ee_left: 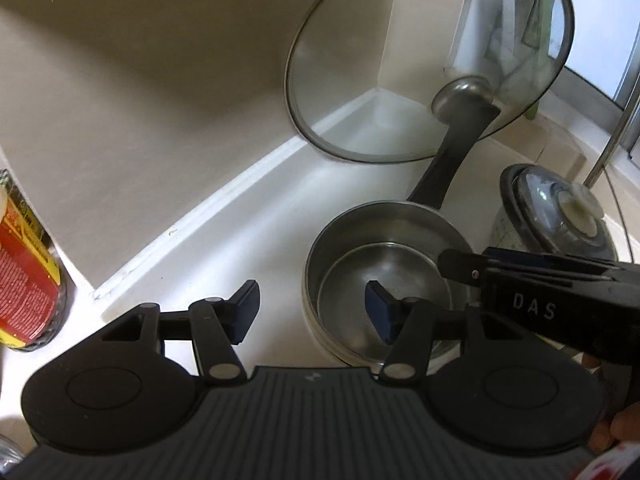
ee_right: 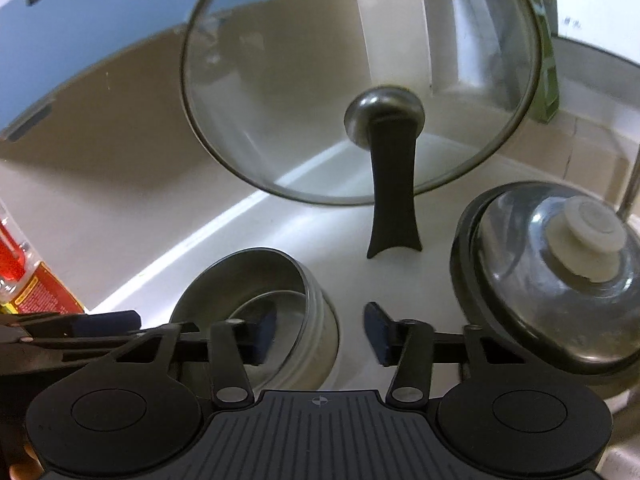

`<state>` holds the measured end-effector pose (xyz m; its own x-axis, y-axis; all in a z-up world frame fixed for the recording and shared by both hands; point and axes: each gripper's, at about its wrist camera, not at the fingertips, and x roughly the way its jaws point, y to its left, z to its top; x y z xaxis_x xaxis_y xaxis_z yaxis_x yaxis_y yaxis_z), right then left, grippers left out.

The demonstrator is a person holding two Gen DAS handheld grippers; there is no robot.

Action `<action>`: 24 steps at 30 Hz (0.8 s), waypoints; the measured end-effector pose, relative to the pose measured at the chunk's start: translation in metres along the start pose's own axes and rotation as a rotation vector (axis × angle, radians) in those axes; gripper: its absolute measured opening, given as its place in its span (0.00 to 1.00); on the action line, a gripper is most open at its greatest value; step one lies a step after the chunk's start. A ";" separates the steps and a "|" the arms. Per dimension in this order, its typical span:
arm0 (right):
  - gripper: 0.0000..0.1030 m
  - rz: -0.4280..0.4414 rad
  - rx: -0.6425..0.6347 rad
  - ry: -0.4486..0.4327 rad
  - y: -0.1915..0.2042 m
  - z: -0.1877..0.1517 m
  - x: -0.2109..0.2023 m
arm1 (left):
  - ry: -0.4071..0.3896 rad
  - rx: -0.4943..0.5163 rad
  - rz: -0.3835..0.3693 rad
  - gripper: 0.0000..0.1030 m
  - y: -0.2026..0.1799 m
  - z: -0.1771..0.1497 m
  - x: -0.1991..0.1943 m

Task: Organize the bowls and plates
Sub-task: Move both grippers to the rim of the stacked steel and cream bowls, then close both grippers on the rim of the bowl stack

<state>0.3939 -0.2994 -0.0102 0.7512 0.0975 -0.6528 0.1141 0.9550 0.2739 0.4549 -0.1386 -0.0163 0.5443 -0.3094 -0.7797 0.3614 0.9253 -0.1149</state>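
Note:
A stack of steel bowls [ee_left: 384, 276] stands on the white counter near the corner; it also shows in the right wrist view [ee_right: 276, 312]. My left gripper [ee_left: 312, 312] is open, its right finger over the bowls' inside, its left finger over bare counter. My right gripper [ee_right: 318, 334] is open, its left finger inside the bowl, its right finger outside, so the jaws straddle the near rim. The right gripper's body [ee_left: 560, 292] enters the left wrist view from the right, above the bowls.
A glass lid [ee_right: 360, 80] with a black handle [ee_right: 394, 188] leans in the wall corner. A steel pot with a knobbed lid [ee_right: 560, 272] stands right of the bowls. A red-labelled jar [ee_left: 28, 264] stands at the left. White counter [ee_left: 248, 240] lies left of the bowls.

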 end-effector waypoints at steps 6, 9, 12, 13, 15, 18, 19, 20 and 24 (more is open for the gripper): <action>0.17 0.021 -0.001 0.027 -0.001 0.003 0.010 | 0.014 0.019 -0.035 0.36 -0.003 0.003 0.007; 0.15 0.027 0.026 0.040 -0.004 0.005 0.012 | 0.008 0.028 -0.062 0.33 -0.005 0.004 0.006; 0.15 0.037 0.068 0.062 -0.009 0.008 0.013 | 0.002 0.039 -0.061 0.32 -0.007 0.005 0.005; 0.15 0.042 0.087 0.066 -0.011 0.009 0.014 | 0.003 0.038 -0.064 0.32 -0.007 0.005 0.004; 0.15 0.037 0.114 0.074 -0.013 0.010 0.014 | 0.007 0.030 -0.072 0.32 -0.005 0.006 0.004; 0.15 0.034 0.132 0.086 -0.014 0.011 0.015 | -0.004 0.033 -0.075 0.32 -0.005 0.006 0.001; 0.15 0.035 0.127 0.083 -0.014 0.010 0.015 | -0.012 0.035 -0.076 0.32 -0.005 0.007 -0.001; 0.15 0.037 0.136 0.080 -0.015 0.010 0.015 | -0.016 0.037 -0.076 0.32 -0.006 0.007 -0.002; 0.15 0.067 0.214 0.079 -0.026 0.009 0.017 | -0.035 0.057 -0.092 0.31 -0.011 0.009 -0.006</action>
<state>0.4101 -0.3247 -0.0218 0.7092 0.1880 -0.6795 0.2076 0.8653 0.4562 0.4543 -0.1492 -0.0053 0.5323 -0.4012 -0.7454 0.4536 0.8787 -0.1490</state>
